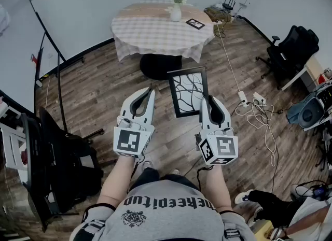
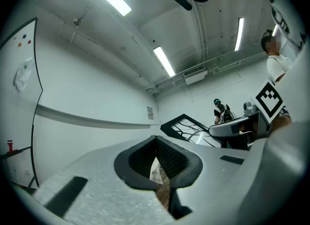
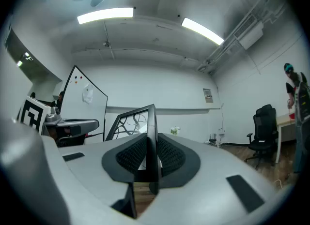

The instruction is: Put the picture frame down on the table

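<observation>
**Frame clamped in my right gripper, short of the table**

My right gripper (image 1: 205, 101) pinches the picture frame (image 1: 187, 90) by its right edge, in the air over the wooden floor (image 1: 98, 92), near the round table (image 1: 155, 32). My left gripper (image 1: 149, 94) is closed, empty

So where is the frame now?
Head view, centre: the frame is off the table, held by its right edge in the right gripper, over the floor.

Cloth-covered table (image 1: 155, 35), wooden plank floor (image 1: 98, 97)
</observation>
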